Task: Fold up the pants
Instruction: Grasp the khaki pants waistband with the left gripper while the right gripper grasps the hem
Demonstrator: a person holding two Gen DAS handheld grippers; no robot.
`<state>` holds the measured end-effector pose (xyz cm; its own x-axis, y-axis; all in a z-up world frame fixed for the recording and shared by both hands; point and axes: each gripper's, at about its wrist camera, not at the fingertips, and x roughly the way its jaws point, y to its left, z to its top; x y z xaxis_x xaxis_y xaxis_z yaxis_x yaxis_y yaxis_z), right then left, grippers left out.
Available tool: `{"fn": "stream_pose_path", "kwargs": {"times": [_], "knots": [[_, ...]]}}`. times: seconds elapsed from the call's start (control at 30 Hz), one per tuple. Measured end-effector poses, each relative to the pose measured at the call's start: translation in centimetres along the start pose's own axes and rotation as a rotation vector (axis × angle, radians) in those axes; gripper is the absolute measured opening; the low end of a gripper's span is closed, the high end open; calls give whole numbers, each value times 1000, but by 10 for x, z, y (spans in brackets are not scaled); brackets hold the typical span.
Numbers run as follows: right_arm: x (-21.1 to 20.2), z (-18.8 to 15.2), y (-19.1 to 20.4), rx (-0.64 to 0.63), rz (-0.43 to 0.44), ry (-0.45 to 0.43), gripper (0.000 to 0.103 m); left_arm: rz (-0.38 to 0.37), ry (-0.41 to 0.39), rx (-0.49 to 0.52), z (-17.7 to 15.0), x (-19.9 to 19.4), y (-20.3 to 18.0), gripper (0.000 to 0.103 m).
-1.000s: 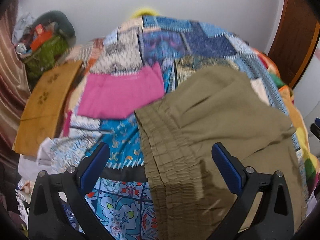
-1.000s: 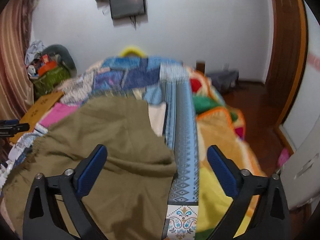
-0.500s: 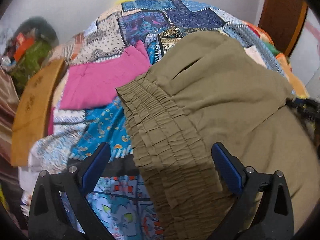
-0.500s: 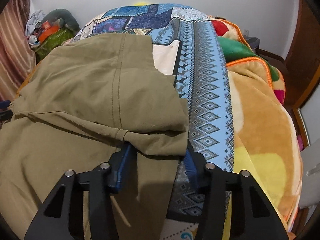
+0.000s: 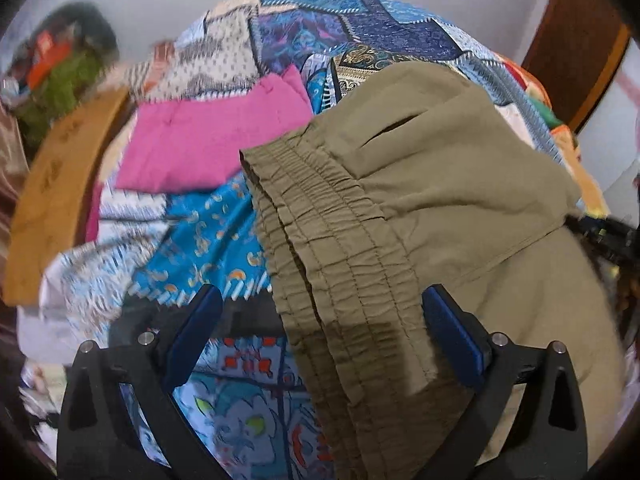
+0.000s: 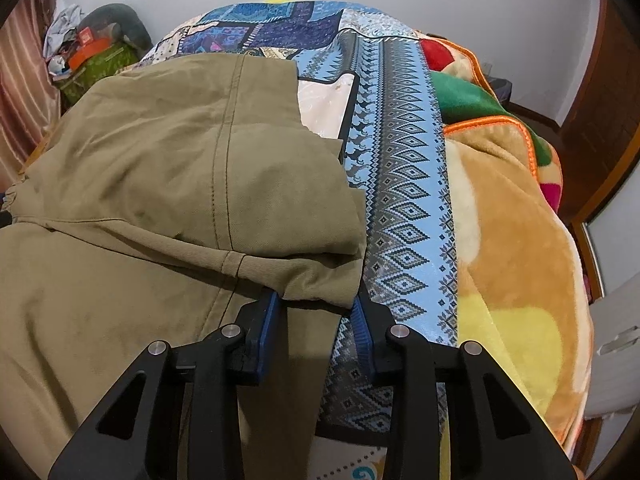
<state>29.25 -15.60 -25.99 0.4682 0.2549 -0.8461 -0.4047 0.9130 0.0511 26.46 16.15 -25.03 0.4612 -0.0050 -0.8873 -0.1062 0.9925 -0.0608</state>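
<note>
Olive-green pants (image 5: 420,184) lie folded over on a patterned bed. Their elastic waistband (image 5: 332,264) runs down between the fingers of my left gripper (image 5: 320,336), which is open wide and holds nothing. In the right wrist view the pants (image 6: 168,168) fill the left half. My right gripper (image 6: 316,312) is shut on the folded corner of the pants, with the cloth bunched between the blue pads. The right gripper also shows at the far right edge of the left wrist view (image 5: 608,240).
A pink garment (image 5: 208,148) lies left of the pants on the patchwork bedspread (image 5: 340,32). A wooden board (image 5: 60,184) leans at the left. A fleece blanket (image 6: 512,220) covers the bed's right side. Clutter (image 6: 96,56) sits by the wall.
My right gripper dropped to the pants' folded corner and closed on it. My left gripper moved closer over the waistband and stayed open.
</note>
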Motion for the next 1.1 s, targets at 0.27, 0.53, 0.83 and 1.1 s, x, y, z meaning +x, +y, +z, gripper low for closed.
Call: {"fn": "stream_pose_path", "kwargs": {"times": [0.27,0.53,0.83,1.1], "knots": [[-36,8,3,-63,12,-17,46,-17,-55,23,16,-23,-6,102],[-21,38,-10,-20,12,-67,51,-76,52,9,28,20,-15,102],[25,39,-2,-31,120,12,37,-103,41,55,28,28,-22,95],[22,31,4,-93,45,-28,18,56,-26,62,30,22,-21,61]]}}
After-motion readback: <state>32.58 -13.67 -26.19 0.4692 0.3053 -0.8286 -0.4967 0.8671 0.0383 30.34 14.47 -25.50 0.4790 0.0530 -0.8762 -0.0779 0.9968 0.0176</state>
